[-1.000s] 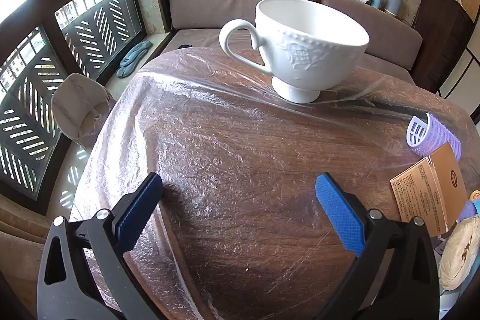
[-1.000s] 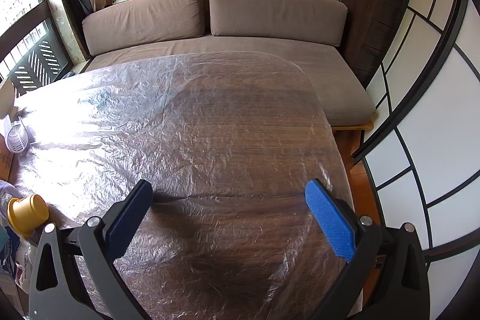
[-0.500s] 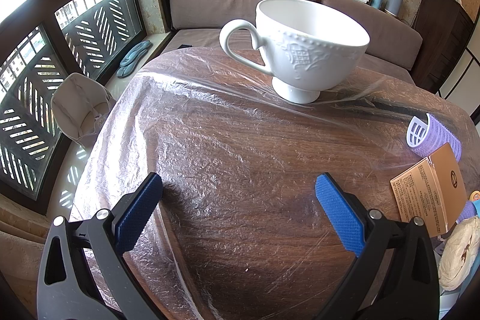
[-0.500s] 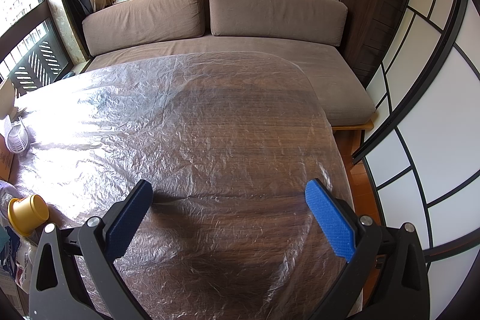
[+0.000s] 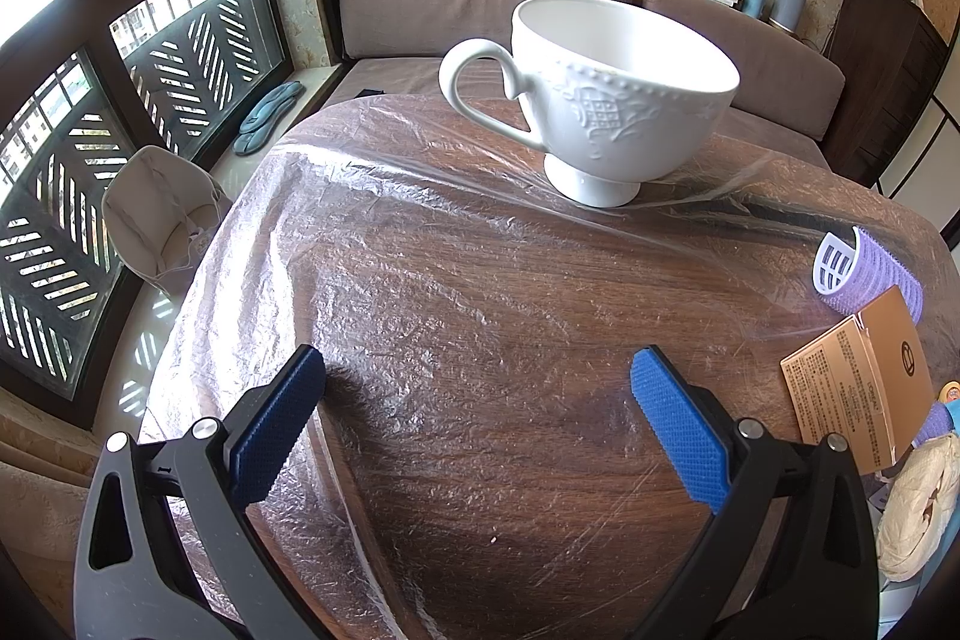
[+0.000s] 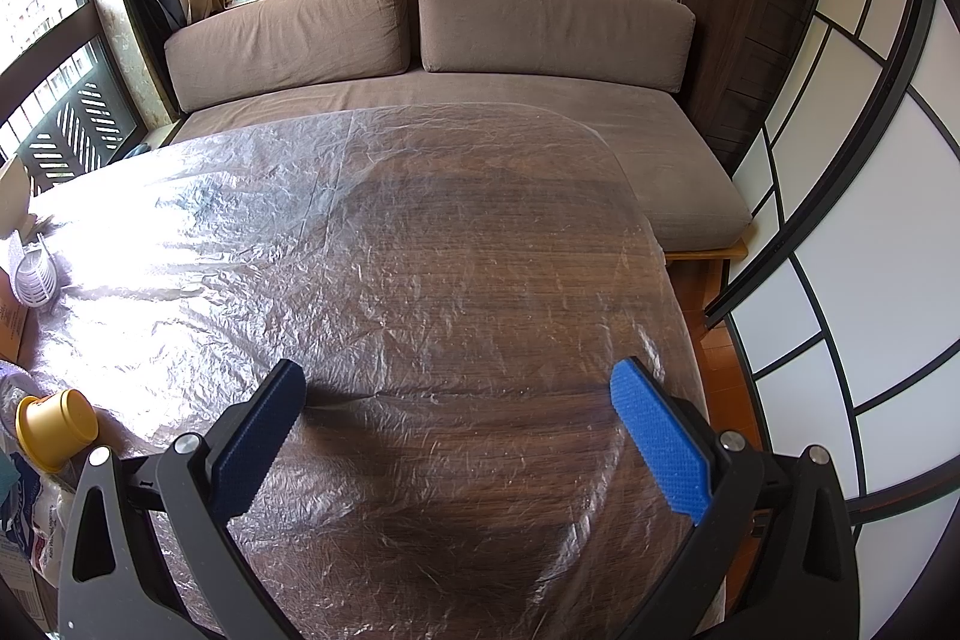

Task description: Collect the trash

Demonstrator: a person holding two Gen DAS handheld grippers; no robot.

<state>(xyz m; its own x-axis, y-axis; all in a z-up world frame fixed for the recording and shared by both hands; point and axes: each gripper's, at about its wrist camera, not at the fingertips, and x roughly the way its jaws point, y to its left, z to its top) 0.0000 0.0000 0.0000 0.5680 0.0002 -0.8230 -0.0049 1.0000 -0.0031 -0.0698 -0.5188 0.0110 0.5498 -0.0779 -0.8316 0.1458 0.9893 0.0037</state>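
I hold left tool (image 5: pixel 474 424) spread, empty, over the film-covered counter (image 5: pixel 480 280) | right tool (image 6: pixel 453 436) spread over bare film | trash—box (image 5: pixel 852 376), roller (image 5: pixel 864 268)—lies between them, so I judge nothing collected | cup (image 5: pixel 600 100) stands apart

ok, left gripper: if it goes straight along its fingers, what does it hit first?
Probably the white cup, standing ahead, slightly right of the open left gripper. Only film-covered table lies between; depth and height are unclear, so it might meet the film first.
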